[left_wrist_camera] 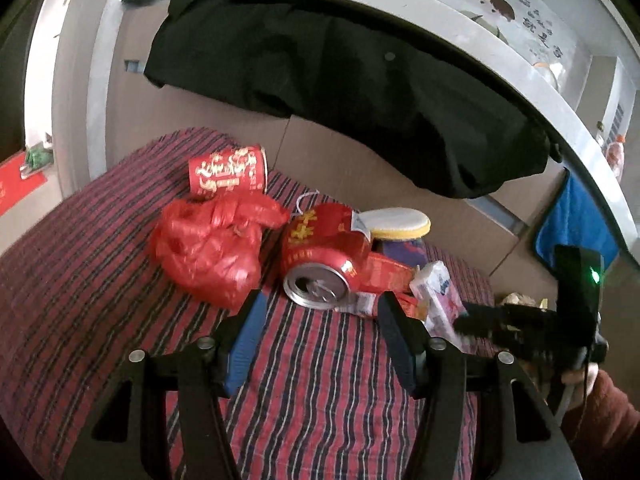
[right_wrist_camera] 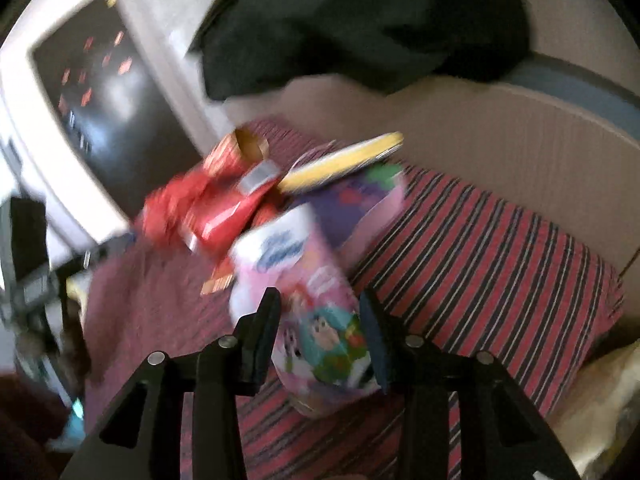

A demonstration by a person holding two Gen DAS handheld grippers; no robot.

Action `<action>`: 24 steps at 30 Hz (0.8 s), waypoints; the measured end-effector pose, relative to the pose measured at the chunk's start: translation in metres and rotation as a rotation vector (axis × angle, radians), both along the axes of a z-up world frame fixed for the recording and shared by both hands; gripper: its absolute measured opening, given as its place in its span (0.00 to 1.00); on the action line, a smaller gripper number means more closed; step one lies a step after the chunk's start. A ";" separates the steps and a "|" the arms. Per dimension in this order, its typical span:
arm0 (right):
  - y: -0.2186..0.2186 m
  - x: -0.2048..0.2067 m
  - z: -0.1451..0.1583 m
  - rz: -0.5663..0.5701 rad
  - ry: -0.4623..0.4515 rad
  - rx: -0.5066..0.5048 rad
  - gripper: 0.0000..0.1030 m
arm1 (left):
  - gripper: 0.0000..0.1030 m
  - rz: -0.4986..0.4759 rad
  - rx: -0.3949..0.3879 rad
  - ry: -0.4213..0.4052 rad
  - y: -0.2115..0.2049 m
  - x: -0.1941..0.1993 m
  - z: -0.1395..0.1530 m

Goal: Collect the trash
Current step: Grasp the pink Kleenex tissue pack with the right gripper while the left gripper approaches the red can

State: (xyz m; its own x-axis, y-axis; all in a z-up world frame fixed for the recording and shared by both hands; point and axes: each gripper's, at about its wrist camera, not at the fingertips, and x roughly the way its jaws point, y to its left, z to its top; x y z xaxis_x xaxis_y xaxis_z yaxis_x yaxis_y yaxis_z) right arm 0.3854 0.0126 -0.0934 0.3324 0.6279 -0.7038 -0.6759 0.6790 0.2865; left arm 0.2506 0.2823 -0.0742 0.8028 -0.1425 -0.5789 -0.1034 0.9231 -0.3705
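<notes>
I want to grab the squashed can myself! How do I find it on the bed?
Look at the red striped bedspread, where a pile of trash lies in the middle. Right of the knotted red plastic bag lies the crushed red can. Unlike the uncrushed red can behind the bag, it is dented, with its silver top facing you.

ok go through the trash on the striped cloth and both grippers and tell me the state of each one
Left gripper: open, empty.
Right gripper: jaws either side of the pink cartoon-printed pack; grip unclear.
Red plastic bag: knotted shut.
Red drink can: crushed, on its side.
Red paper cup: on its side.
</notes>
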 end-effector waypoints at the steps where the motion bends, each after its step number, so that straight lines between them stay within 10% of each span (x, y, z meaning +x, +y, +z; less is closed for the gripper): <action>1: 0.007 -0.011 0.000 0.022 -0.021 -0.032 0.39 | 0.57 0.000 -0.004 0.004 0.000 -0.001 -0.002; 24: 0.073 -0.035 -0.002 0.008 -0.080 -0.214 0.40 | 0.57 -0.014 0.009 0.015 -0.005 -0.027 -0.007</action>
State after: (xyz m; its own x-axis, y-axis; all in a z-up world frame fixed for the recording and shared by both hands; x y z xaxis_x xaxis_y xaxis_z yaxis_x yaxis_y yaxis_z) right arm 0.3502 0.0859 -0.0958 0.3886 0.4694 -0.7929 -0.6960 0.7134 0.0812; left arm 0.2239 0.2769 -0.0812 0.7919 -0.1489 -0.5922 -0.0956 0.9276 -0.3611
